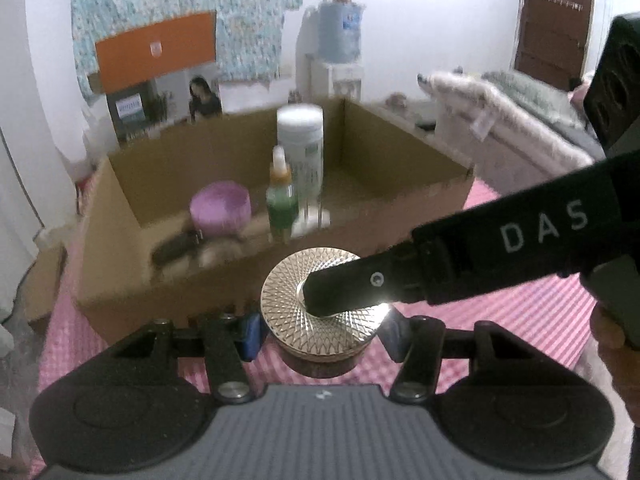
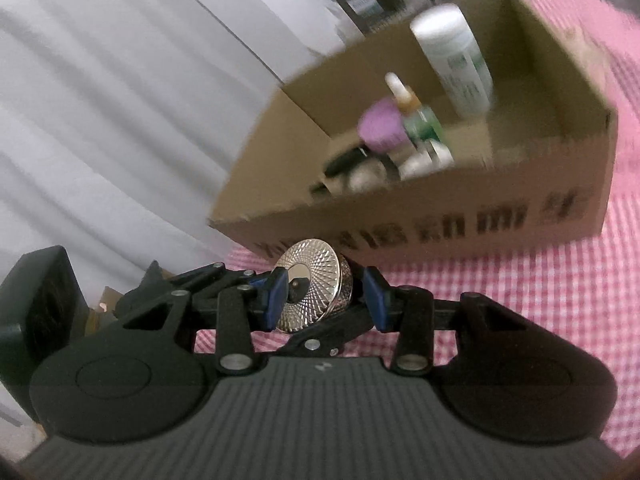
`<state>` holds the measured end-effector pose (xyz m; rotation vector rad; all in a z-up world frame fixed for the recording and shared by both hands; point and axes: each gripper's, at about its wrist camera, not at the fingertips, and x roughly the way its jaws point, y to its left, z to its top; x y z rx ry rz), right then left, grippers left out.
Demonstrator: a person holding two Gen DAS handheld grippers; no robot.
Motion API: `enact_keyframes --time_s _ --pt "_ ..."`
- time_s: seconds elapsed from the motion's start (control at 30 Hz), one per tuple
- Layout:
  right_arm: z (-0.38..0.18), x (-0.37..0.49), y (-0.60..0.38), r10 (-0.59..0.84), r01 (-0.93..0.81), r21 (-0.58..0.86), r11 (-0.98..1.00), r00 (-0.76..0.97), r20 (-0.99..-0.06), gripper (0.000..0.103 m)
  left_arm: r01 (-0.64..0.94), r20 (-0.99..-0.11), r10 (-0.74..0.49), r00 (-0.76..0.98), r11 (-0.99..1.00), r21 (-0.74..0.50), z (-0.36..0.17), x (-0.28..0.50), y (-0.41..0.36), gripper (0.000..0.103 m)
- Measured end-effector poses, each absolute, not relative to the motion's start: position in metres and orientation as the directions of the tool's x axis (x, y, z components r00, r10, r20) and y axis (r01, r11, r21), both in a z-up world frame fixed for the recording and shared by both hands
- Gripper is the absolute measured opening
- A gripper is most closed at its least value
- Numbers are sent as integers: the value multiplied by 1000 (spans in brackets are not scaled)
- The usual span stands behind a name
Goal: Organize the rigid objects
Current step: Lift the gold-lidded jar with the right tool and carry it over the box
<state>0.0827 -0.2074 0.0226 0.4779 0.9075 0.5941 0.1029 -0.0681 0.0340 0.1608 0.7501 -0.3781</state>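
A round jar with an embossed gold lid sits between the blue pads of my left gripper, which is shut on the jar's body just in front of the cardboard box. A finger of my right gripper presses on the lid's centre from the right. In the right wrist view the jar lies between the right gripper's blue pads, one pad over the lid, the other behind the jar. The box holds a white bottle, a green dropper bottle and a purple jar.
The box stands on a pink checked cloth. A bed with fluffy bedding lies at the right, a water dispenser and orange box behind. White curtains hang at the left in the right wrist view.
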Motion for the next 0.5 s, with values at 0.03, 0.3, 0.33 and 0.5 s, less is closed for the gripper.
enact_keyframes --time_s 0.03,0.3,0.33,0.5 --pt "33 83 -208 657 -289 604 743 489 -574 40 390 -678 -284 678 921 4 43 105 -69 57" --pt "94 104 -225 633 -374 517 770 549 -546 41 419 -626 -341 702 908 -25 87 143 -85 57" --pt "98 111 -230 631 -374 514 772 550 -547 41 422 -626 -346 699 906 -30 89 151 -90 57" --pt "110 151 -249 597 -354 483 801 536 -597 40 423 -663 -373 649 902 -93 84 197 -110 57"
